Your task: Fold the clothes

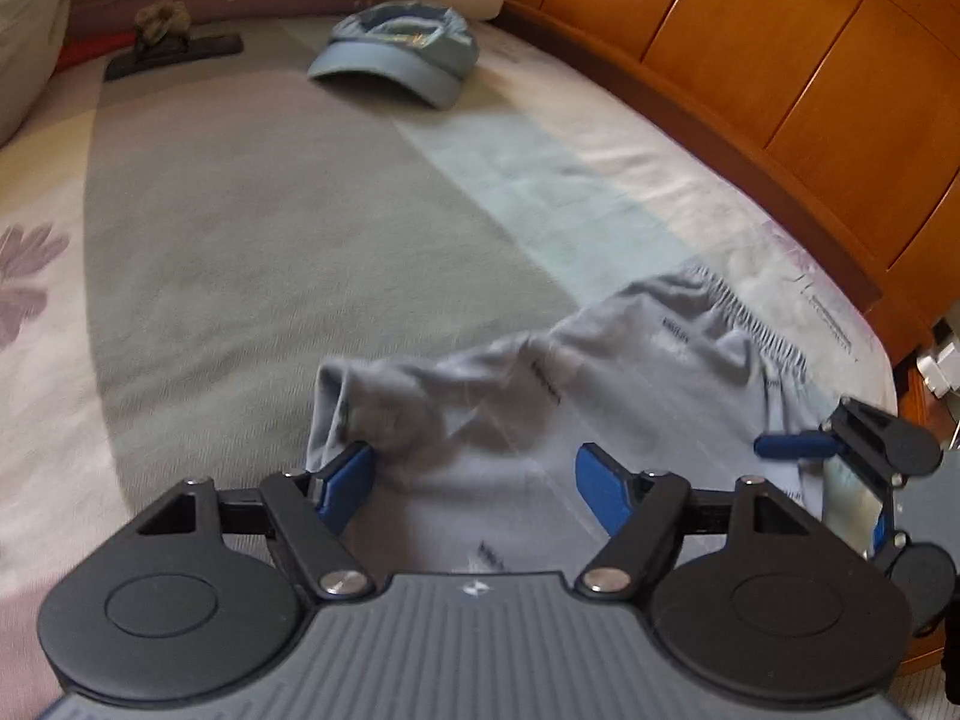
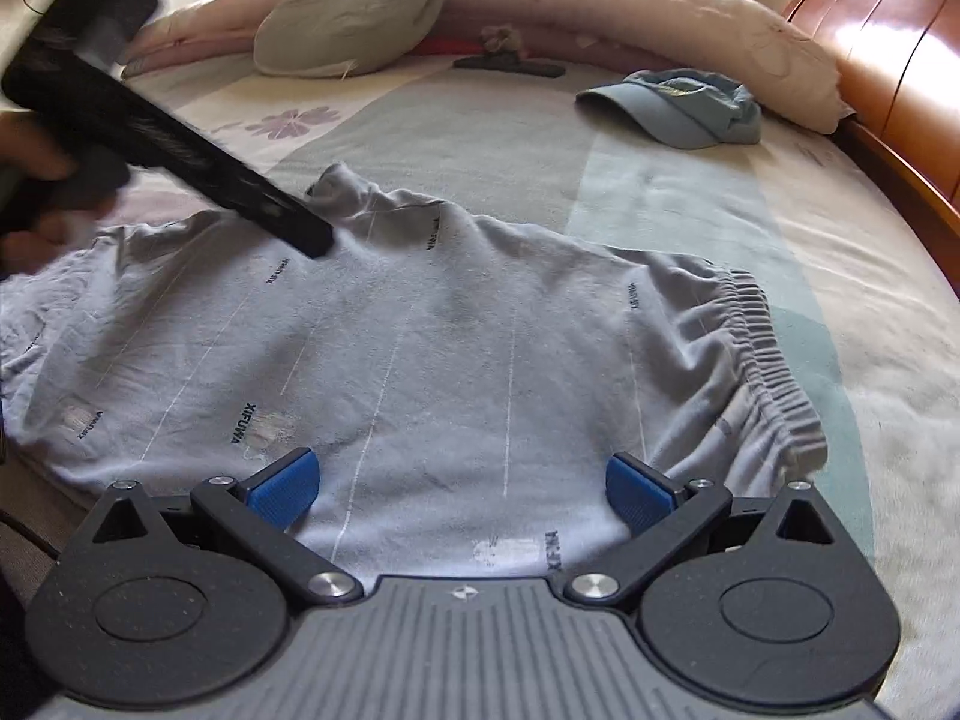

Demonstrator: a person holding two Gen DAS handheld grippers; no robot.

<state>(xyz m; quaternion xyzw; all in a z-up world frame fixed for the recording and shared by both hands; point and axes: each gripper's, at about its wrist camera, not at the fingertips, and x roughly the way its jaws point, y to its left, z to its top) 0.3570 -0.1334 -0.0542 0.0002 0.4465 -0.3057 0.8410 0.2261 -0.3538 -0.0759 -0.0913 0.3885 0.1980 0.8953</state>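
On patchwork bedsheet (image 2: 660, 192), grey shorts (image 2: 420, 330), blue cap (image 2: 672, 111), wooden headboard (image 1: 780, 60)

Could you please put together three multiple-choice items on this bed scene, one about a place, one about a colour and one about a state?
1. Where does the light blue peaked cap lie?
A. On the bedspread near the long pink bolster
B. On top of the shorts
C. On the wooden headboard

2. What colour are the ribbed pads on the gripper fingers?
A. Red
B. Blue
C. Yellow

3. How do the jaws of the right gripper stand?
A. Shut on the waistband
B. Shut on the cap
C. Open over the pale grey striped shorts with an elastic waistband

Answers: 1 A, the cap rests on the bedspread just in front of the bolster. 2 B, both pads show blue. 3 C, the pads stand wide apart with flat cloth between them.
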